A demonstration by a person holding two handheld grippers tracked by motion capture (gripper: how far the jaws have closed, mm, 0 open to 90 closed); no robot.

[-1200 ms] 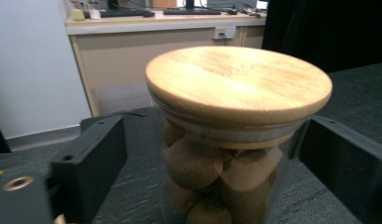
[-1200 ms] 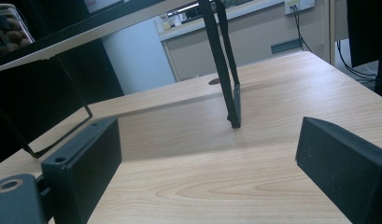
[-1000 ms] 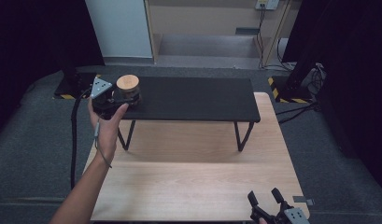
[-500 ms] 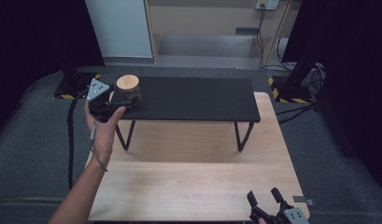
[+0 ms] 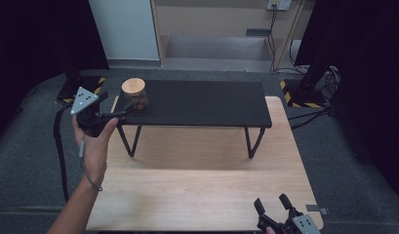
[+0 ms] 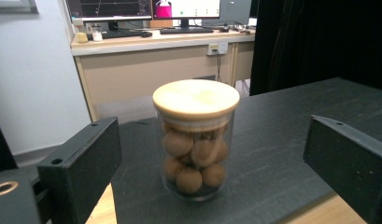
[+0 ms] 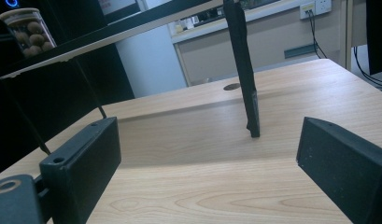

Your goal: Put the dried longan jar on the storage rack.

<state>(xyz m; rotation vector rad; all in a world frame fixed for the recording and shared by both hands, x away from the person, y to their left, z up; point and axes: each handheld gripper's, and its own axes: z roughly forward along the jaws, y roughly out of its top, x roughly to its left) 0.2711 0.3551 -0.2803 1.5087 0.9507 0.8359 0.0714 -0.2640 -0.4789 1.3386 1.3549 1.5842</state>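
Observation:
A clear glass jar (image 5: pixel 133 93) with a pale wooden lid, filled with brown balls, stands upright at the left end of the black raised shelf (image 5: pixel 202 103). My left gripper (image 5: pixel 116 107) is open, just off the shelf's left end, a short way from the jar and not touching it. In the left gripper view the jar (image 6: pixel 195 140) sits ahead between the two wide-apart jaws, clear of both. My right gripper (image 5: pixel 274 204) rests open at the near right edge of the wooden table (image 5: pixel 197 180), nothing between its jaws. From there the jar (image 7: pixel 27 30) shows far off at upper left.
The black shelf stands on thin metal legs (image 5: pixel 250 141) over the wooden table. A black cable (image 5: pixel 58 141) trails from the left gripper down the left side. Grey carpet surrounds the table; a desk with monitors (image 6: pixel 146 9) stands beyond.
My left hand has drawn back from the jar, leftward and toward the near side. The jar stays standing on the shelf. The right gripper has not moved.

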